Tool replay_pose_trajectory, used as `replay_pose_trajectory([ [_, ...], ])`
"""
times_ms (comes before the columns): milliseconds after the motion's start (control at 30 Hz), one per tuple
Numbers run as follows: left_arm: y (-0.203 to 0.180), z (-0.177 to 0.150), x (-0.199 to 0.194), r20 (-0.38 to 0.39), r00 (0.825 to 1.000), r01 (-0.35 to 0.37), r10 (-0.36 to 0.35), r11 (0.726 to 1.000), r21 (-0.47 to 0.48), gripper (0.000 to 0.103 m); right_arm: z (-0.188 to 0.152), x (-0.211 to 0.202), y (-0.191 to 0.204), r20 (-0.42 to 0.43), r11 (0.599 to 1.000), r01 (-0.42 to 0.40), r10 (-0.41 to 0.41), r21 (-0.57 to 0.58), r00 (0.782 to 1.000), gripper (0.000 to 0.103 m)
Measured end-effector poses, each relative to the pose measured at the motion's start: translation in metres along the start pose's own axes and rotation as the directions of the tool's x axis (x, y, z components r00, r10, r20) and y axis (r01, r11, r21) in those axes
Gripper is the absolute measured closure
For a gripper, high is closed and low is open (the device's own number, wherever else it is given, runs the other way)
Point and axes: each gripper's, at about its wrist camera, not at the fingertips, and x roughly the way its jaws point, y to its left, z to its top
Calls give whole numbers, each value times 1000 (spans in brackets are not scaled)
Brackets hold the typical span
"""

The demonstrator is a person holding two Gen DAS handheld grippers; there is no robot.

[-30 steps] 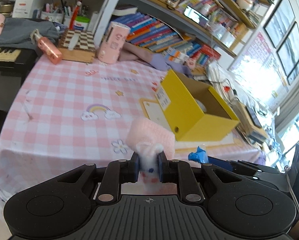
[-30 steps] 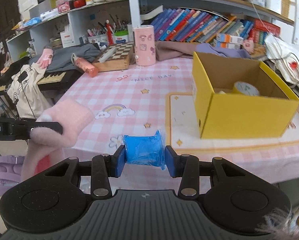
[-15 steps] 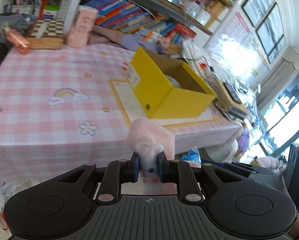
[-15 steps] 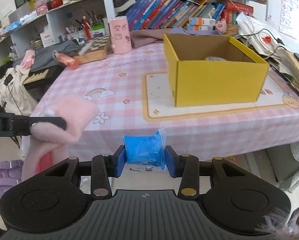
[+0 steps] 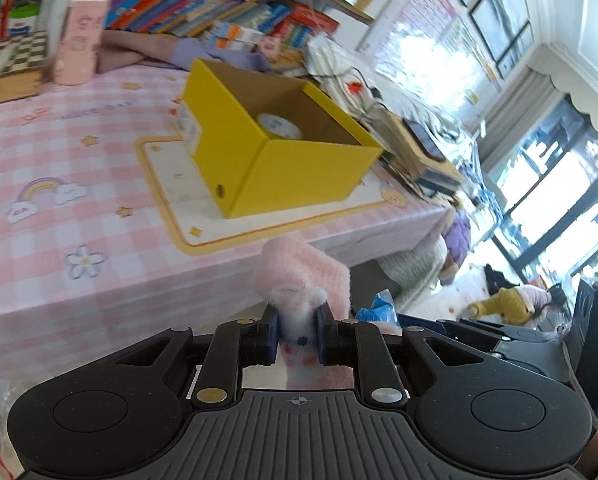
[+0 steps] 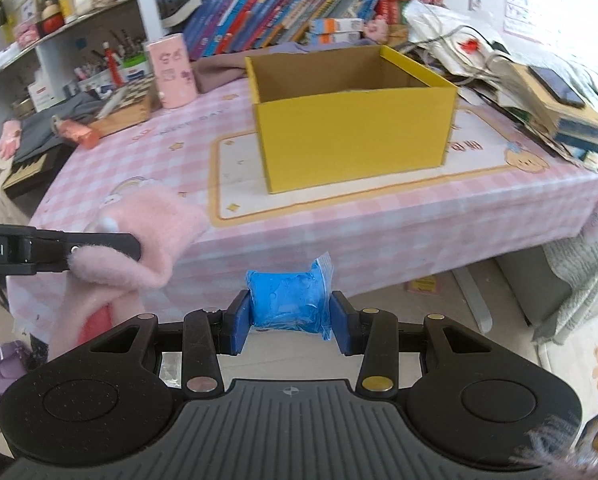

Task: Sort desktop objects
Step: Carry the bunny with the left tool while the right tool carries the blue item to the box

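1. Left gripper [image 5: 297, 330] pinching a fluffy pink sock [image 5: 303, 276]; jaws pressed tight on the fabric, bulk of it bunched just ahead of the tips, a bit trailing back under them.
2. Right gripper [image 6: 291, 320] clamped on a blue plastic-wrapped packet [image 6: 289, 304]; jaws part-spread, pads flat against both sides, packet filling the gap and sticking up a little above them.
3. Seen from the right wrist: left gripper's black finger [image 6: 79, 246] coming in from the left, pink sock draped over and below it, left of the right jaws and just apart from the packet.
4. Seen from the left wrist: blue packet's crinkled edge [image 5: 377, 308] just right of the left jaws, partly hidden behind the sock.
5. Yellow cardboard box [image 6: 351, 120] ahead of and above both jaw pairs, open top, standing on a cream mat [image 6: 235, 168] on the pink checked tablecloth [image 6: 131, 152].
6. Inside the box: roll of tape [image 5: 279, 126], probably, blurred, lying flat on the floor.
7. Both grippers off the near table edge, both loads held in the air.
8. Far beyond the jaws: pink cylinder cup [image 6: 171, 74], chessboard box [image 6: 129, 98], shelf of books [image 6: 267, 12].
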Motion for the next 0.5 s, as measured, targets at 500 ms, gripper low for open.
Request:
replay_pose_trajectory([
  [500,-32,20,44,-59,997,54,-51,997,50,86,9,0,-49,-3,995,61,-61,75,998,65],
])
